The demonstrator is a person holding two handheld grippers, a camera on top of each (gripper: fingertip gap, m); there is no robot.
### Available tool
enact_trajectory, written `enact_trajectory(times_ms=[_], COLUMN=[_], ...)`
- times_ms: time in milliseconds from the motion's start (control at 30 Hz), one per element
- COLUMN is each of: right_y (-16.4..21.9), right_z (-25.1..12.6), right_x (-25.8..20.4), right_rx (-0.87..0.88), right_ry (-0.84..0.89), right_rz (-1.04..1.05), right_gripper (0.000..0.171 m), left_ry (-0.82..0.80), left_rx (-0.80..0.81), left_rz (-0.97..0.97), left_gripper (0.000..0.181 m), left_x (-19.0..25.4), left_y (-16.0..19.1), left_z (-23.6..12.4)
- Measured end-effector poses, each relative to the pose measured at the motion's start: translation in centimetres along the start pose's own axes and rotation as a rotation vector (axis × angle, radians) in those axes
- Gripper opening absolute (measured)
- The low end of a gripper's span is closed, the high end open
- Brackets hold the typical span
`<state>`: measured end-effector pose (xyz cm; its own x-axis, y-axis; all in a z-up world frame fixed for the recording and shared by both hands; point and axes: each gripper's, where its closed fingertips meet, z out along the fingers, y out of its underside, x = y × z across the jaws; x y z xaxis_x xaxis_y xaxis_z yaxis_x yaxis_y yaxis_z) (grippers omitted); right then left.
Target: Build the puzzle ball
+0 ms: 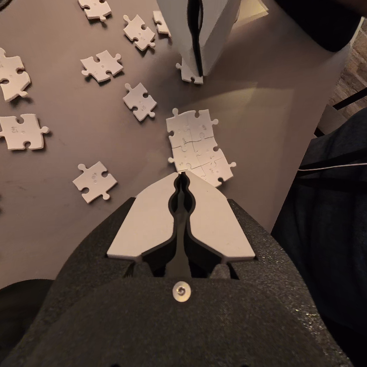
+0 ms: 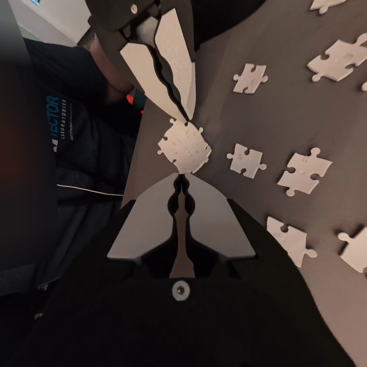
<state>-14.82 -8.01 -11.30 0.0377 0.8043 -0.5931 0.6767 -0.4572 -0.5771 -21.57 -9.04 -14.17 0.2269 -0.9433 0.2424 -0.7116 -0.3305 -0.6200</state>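
1. The joined panel (image 1: 198,148) of white puzzle pieces is held above the worktop (image 1: 248,119) near its edge.
2. The left hand-held gripper (image 1: 181,173) and the right hand-held gripper (image 2: 181,174) each pinch one opposite edge, jaws closed on it.
3. The panel looks light, thin and curved; its joints may separate, so hold the edges gently.
4. Loose pieces (image 1: 95,182) lie around.

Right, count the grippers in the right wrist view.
2: the right gripper at bottom centre, the left gripper slanting in at the top; the joined puzzle section sits between their tips.
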Motion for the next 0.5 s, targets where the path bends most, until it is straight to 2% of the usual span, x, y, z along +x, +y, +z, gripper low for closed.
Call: enact_trajectory(times_ms=[167,233,367,500], right_y=[-0.6,-0.3,0.8,0.7], right_z=[0.2,1.0,1.9,1.0], right_x=[-0.8,-1.2,-0.4,-0.6], right_rx=[0.118,0.102,0.016,0.081], right_ry=[0.024,0.033,0.169,0.210], right_rz=[-0.043,-0.053,-0.085,-0.074], right_gripper=[0.001,0.001,0.001,0.001], left_ry=[0.002,0.001,-0.008,0.002], left_rx=[0.040,0.055,0.084,0.092], left_rz=[-0.014,-0.016,-0.016,-0.044], left_gripper=[0.000,0.000,0.000,0.000], left_x=[0.0,0.0,-0.2,-0.3], left_y=[-0.2,-0.3,-0.6,-0.4], left_z=[-0.4,-0.5,-0.8,-0.8])
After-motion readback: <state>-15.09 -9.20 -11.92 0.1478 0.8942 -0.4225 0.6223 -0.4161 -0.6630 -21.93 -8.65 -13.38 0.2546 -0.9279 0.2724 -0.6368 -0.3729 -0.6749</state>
